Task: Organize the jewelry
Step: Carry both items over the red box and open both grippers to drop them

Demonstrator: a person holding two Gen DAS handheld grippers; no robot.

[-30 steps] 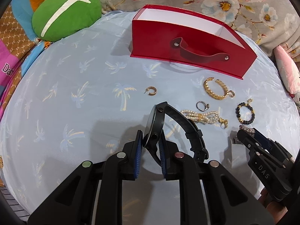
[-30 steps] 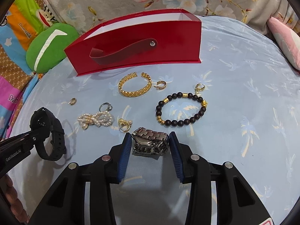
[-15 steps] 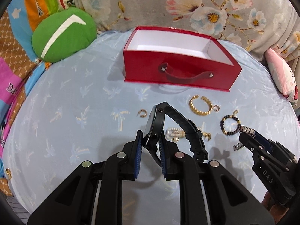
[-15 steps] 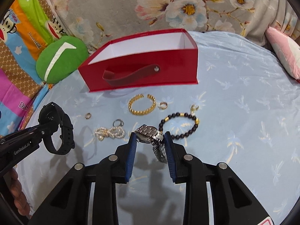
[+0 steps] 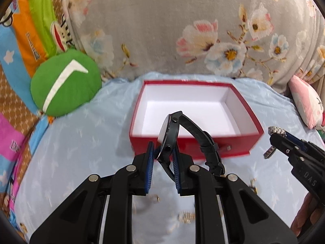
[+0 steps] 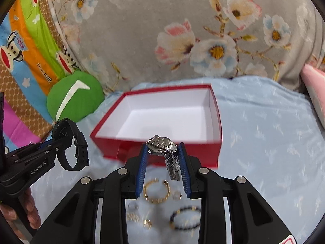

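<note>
My left gripper (image 5: 163,152) is shut on a black watch (image 5: 172,130), held in the air just before the near wall of the open red box (image 5: 239,142); the watch also shows in the right wrist view (image 6: 70,144). My right gripper (image 6: 162,154) is shut on a silver metal watch (image 6: 164,144), its band hanging down, held above the near wall of the red box (image 6: 211,154). The box's white inside holds nothing. A gold bracelet (image 6: 156,191), a dark bead bracelet (image 6: 185,219), rings and a pearl piece (image 6: 133,216) lie on the blue cloth below the grippers.
A green round cushion (image 5: 65,85) sits left of the box. A flowered grey cushion (image 5: 182,30) rises behind it. A pink pillow (image 5: 306,103) lies at the right edge. Bright patterned bedding (image 6: 22,61) lies at the left.
Both grippers have risen and moved forward toward the red box with their watches. The right gripper closed on the silver watch and lifted it off the cloth.
</note>
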